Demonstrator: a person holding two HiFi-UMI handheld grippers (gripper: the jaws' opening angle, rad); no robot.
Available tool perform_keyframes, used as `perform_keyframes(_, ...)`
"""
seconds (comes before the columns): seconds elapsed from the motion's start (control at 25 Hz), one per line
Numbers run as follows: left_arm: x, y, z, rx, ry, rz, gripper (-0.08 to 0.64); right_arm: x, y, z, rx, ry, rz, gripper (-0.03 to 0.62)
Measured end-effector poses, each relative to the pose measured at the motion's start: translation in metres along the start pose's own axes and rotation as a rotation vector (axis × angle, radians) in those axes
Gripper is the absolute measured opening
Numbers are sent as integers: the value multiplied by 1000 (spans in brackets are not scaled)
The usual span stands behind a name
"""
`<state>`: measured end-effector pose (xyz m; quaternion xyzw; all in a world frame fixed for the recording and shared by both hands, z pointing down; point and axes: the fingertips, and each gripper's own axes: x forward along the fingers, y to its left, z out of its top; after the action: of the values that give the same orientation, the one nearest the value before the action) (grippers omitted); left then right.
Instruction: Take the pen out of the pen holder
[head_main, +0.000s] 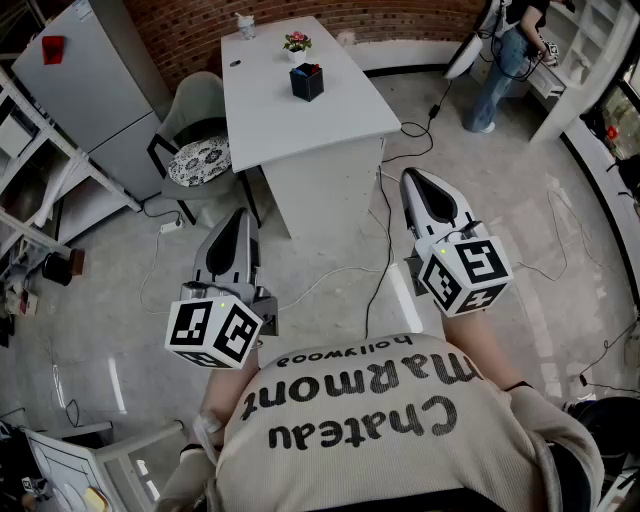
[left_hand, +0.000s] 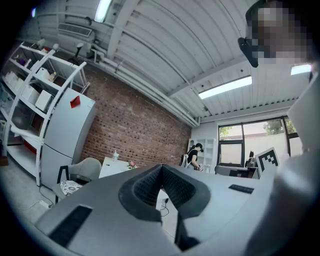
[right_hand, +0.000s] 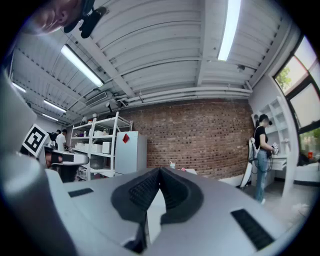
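The dark pen holder (head_main: 307, 81) stands on the white table (head_main: 330, 115) far ahead of me in the head view, with small coloured tips showing at its top. Near it are a little flower pot (head_main: 297, 42) and a bottle (head_main: 245, 25). My left gripper (head_main: 238, 216) is held level over the floor, well short of the table, its jaws shut and empty (left_hand: 161, 167). My right gripper (head_main: 413, 178) is level beside the table's near right corner, also shut on nothing (right_hand: 160, 171). Neither gripper view shows the pen holder.
A grey chair with a patterned cushion (head_main: 200, 155) stands left of the table, and a fridge (head_main: 85, 80) and open shelves (head_main: 30, 170) beyond it. Cables (head_main: 385, 240) trail over the floor. A person (head_main: 500, 60) stands by white shelving at the back right.
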<state>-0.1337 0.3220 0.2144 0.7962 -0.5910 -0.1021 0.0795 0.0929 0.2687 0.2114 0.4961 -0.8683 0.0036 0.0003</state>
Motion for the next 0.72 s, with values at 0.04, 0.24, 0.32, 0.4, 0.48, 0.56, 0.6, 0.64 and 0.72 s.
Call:
perform_keyframes(0.04, 1, 1, 0, -4, 0, 0, 2, 1, 0, 0, -1, 0, 0, 3)
perform_keyframes(0.24, 2, 7, 2, -18, 1, -12, 2, 6, 5, 1, -3, 1, -4, 3)
perform_keyframes(0.32, 2, 12, 3, -22, -1, -23, 2, 9, 10, 0, -3, 2, -6, 3)
perform_keyframes(0.4, 1, 19, 4, -32, -5, -33, 2, 10, 17, -1, -2, 0, -6, 3)
perform_keyframes(0.48, 0, 25, 6, -38, -7, -45, 2, 11, 24, 1, 4, -18, -10, 3)
perform_keyframes(0.56, -2, 30, 5, -37, 6, -57, 2, 11, 30, 0, 22, -36, -17, 3)
perform_keyframes(0.6, -3, 33, 3, -38, 15, -66, 2, 12, 33, -2, 35, -40, -22, 3)
perform_keyframes(0.64, -4, 37, 0, -41, 22, -76, 2, 12, 36, -5, 48, -40, -28, 3)
perform_keyframes(0.72, -6, 43, -5, -50, 39, -99, 2, 11, 43, -14, 63, -30, -38, 3)
